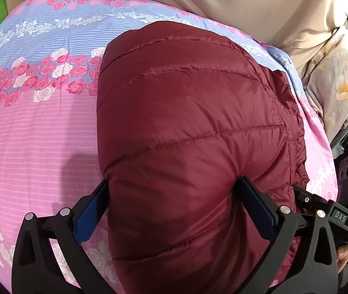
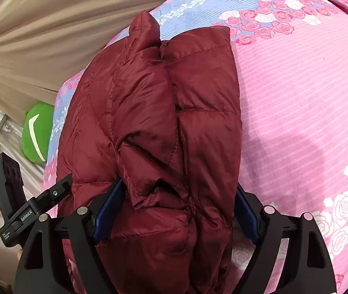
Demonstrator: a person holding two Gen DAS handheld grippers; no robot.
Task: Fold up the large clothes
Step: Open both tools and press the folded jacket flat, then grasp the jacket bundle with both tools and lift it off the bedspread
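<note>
Left wrist view: our left gripper (image 1: 174, 210), jaws wide, pinches the maroon puffer jacket (image 1: 188, 112) lying at 12 o'clock on the floral bedsheet (image 1: 31, 127).

Right wrist view: right gripper (image 2: 178, 210) likewise clamps bunched jacket (image 2: 149, 112). We judge it light, puffy, slippery; grip thick seams.

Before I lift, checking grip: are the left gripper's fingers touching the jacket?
Touching. Left wrist view shows the jacket bulging between both blue fingers, pressed against them.

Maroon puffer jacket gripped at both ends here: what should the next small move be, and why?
Probably lower both grippers together and lay the jacket flat on the floral bedsheet. The left gripper and right gripper each pinch a thick bundle of it, and it already looks folded.
</note>
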